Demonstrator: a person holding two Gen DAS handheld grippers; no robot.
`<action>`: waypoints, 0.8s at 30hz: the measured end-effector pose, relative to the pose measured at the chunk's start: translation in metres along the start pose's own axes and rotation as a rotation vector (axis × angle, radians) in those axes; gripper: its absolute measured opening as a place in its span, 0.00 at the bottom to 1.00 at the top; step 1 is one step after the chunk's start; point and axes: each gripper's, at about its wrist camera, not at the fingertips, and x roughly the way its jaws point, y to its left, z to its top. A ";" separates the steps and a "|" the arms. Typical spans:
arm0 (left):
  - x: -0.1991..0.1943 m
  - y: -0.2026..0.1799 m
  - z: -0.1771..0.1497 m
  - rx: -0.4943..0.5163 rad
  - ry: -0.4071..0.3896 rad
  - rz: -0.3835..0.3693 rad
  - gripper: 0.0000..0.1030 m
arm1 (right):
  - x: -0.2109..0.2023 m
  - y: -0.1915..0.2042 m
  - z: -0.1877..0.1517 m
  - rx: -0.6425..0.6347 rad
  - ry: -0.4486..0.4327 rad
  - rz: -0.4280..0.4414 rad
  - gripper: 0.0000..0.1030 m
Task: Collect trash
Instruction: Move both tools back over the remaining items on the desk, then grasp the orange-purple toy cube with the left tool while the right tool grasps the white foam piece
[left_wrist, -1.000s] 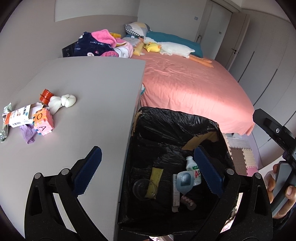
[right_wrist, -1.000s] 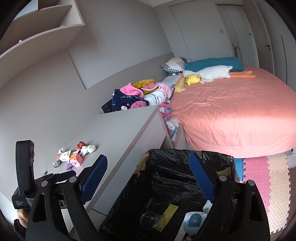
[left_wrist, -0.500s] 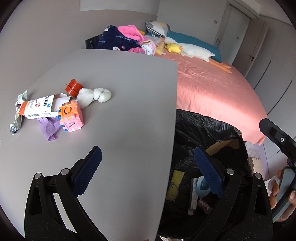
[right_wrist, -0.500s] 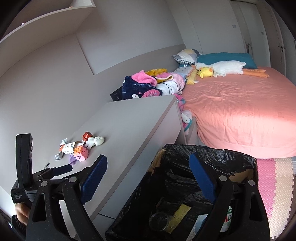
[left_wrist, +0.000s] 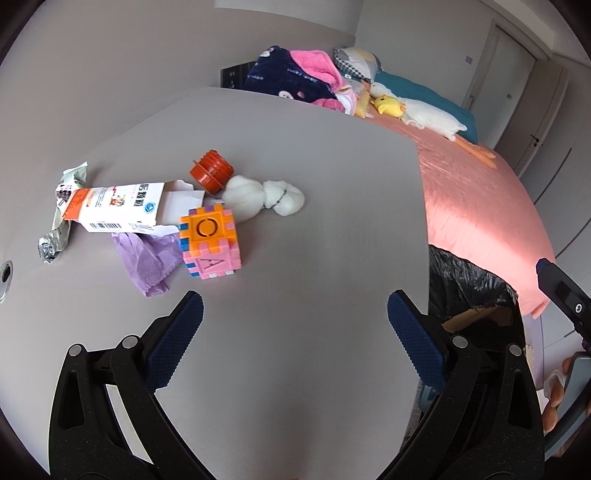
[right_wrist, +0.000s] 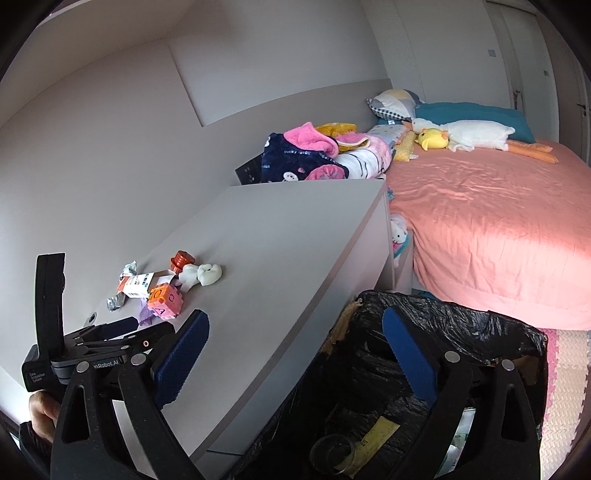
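On the grey desk top (left_wrist: 303, 229) lies a cluster of items: a white and orange carton (left_wrist: 114, 203), a purple wrapper (left_wrist: 147, 264), a silver foil wrapper (left_wrist: 59, 225), a red cap (left_wrist: 211, 175), a white crumpled wad (left_wrist: 264, 195) and an orange-pink letter cube (left_wrist: 210, 242). My left gripper (left_wrist: 295, 328) hovers open above the desk, just short of the cube, holding nothing. My right gripper (right_wrist: 295, 349) is open and empty over the black-lined trash bin (right_wrist: 443, 332), whose bottom holds a clear cup (right_wrist: 330, 452) and a yellow strip (right_wrist: 375, 439).
The bin (left_wrist: 469, 291) stands against the desk's right edge. Beyond it is a bed with a pink cover (right_wrist: 491, 225), plush toys (right_wrist: 476, 134) and a pile of clothes (right_wrist: 314, 155). A foam mat (right_wrist: 565, 373) covers the floor. A hand (right_wrist: 42, 408) grips the left device.
My left gripper has swung left from over the bin to above the desk, closing in on the cluster. The right gripper has drifted slightly, staying over the bin. Both stay open.
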 end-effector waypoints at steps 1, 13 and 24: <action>0.000 0.004 0.002 -0.009 -0.006 0.006 0.94 | 0.003 0.003 0.002 -0.009 0.000 0.000 0.93; 0.027 0.031 0.019 -0.023 -0.007 0.080 0.89 | 0.050 0.029 0.016 -0.098 0.040 0.040 0.97; 0.052 0.044 0.033 -0.026 0.029 0.075 0.71 | 0.090 0.054 0.033 -0.153 0.073 0.066 0.97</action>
